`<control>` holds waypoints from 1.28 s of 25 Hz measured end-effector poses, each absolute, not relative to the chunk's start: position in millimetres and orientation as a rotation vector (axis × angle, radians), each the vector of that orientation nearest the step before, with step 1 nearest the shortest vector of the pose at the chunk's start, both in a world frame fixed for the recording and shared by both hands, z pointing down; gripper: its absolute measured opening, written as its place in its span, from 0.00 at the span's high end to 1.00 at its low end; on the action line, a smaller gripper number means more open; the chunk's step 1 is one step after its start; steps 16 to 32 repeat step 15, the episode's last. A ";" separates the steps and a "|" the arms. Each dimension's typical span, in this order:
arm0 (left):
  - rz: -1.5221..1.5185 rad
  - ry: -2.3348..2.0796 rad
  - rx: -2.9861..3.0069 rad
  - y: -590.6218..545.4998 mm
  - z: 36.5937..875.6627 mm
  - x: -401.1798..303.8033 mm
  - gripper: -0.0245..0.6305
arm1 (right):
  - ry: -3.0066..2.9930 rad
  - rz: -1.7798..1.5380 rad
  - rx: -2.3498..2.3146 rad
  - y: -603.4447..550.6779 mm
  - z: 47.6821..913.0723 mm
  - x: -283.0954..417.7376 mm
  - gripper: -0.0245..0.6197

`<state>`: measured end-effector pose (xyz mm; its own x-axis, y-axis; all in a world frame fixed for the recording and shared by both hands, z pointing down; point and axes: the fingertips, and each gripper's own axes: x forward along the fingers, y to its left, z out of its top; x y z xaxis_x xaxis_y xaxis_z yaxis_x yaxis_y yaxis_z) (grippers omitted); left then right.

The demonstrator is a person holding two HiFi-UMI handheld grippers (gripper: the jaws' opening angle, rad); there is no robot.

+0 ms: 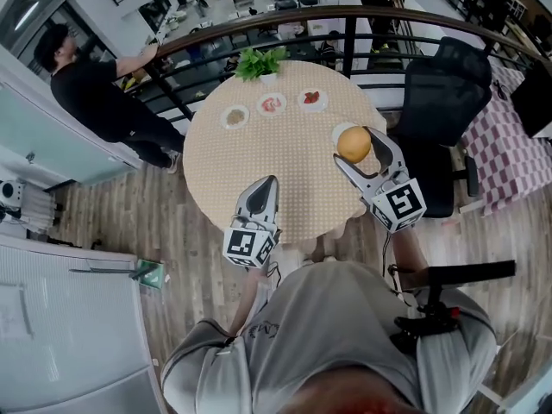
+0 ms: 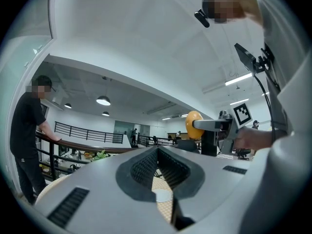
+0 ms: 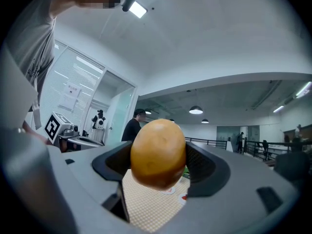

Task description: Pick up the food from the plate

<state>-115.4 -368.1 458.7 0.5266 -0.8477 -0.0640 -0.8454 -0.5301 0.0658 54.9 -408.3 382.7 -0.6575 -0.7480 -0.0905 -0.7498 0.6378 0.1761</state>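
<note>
I've got the right gripper (image 1: pixel 354 146) clamped on the round orange food (image 3: pixel 158 152). It sits squarely between the pads near the tips, with the table (image 1: pixel 285 162) showing underneath. The left gripper (image 1: pixel 268 182) sits off to its left, jaws together, nothing in them.

A round table (image 1: pixel 259 158) is standing on a wooden floor (image 1: pixel 112 214); a leafy green plant (image 1: pixel 260 61) is sitting at its far edge; a black office chair (image 1: pixel 444 102) is standing just beside it; a person in black (image 1: pixel 95 102) is leaning on the curved railing (image 1: pixel 345 14); a checkered cloth (image 1: pixel 509 145) is lying beyond the chair.
</note>
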 end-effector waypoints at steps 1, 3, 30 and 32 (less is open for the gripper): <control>-0.141 -1.507 2.723 -367.9 457.9 -114.2 0.95 | 2.832 0.309 -1.299 -407.5 382.4 56.2 0.41; -0.149 -1.499 2.726 -367.7 457.2 -112.1 0.95 | 2.825 0.304 -1.308 -405.4 382.9 58.9 0.41; -0.141 -1.453 2.753 -367.9 455.2 -102.5 0.95 | 2.816 0.295 -1.347 -402.6 384.4 67.0 0.41; -0.141 -1.453 2.753 -367.9 455.2 -102.5 0.95 | 2.816 0.295 -1.347 -402.6 384.4 67.0 0.41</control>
